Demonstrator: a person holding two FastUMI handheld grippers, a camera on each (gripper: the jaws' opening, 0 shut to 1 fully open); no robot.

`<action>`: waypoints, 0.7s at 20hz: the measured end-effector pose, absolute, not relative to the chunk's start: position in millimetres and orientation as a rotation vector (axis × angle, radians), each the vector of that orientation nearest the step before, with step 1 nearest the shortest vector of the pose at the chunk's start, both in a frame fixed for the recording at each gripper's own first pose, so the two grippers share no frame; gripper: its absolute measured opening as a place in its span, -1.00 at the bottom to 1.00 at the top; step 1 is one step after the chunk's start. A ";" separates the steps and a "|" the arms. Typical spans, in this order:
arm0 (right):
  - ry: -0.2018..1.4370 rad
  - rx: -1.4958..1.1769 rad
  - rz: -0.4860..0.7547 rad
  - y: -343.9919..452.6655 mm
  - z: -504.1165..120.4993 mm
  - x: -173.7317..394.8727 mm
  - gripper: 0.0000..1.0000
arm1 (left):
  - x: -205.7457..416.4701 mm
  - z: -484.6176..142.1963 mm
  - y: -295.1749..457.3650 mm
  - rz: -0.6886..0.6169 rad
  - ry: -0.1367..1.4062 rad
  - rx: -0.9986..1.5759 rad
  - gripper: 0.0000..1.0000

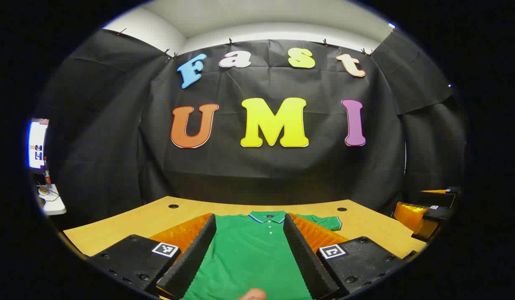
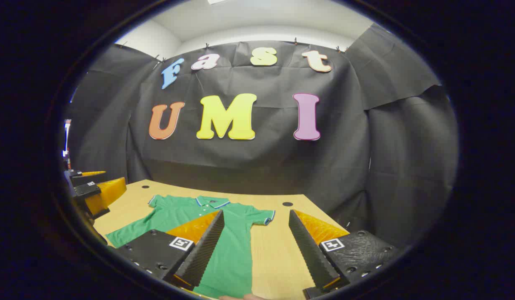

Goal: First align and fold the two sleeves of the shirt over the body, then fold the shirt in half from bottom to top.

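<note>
- Lying flat on the wooden table (image 1: pixel 116 227), the green shirt (image 1: pixel 249 254) is spread face up, collar toward the booth wall, both short sleeves still out to the sides.
- Left gripper (image 1: pixel 250 254): jaws spread wide, holding nothing. It hovers over the shirt's body, with the collar and button placket framed between its fingers.
- Right gripper (image 2: pixel 255 250): jaws likewise spread, empty. It sits toward the shirt's right edge; one finger overlaps the green fabric, the other stands over bare table.
- In the right gripper view, the shirt's sleeve (image 2: pixel 261 216) lies just ahead of the gap between the fingers.
- Contact with the cloth cannot be confirmed for either gripper.
</note>
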State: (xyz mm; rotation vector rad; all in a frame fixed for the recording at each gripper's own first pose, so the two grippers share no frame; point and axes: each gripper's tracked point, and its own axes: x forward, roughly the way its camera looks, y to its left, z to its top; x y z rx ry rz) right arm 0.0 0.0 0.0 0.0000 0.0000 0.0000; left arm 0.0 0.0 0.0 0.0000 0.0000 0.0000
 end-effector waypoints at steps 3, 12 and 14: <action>0.001 -0.003 0.004 1.3 -1.1 -0.6 0.90 | 1.3 -6.6 -7.6 -0.028 0.023 -0.012 1.00; 0.015 0.018 -0.002 -3.6 -4.8 3.2 0.93 | 5.8 -14.6 -6.7 -0.024 0.040 -0.006 1.00; 0.021 0.020 -0.009 -7.2 -6.7 5.5 0.93 | 7.4 -17.6 -7.2 -0.024 0.049 -0.004 1.00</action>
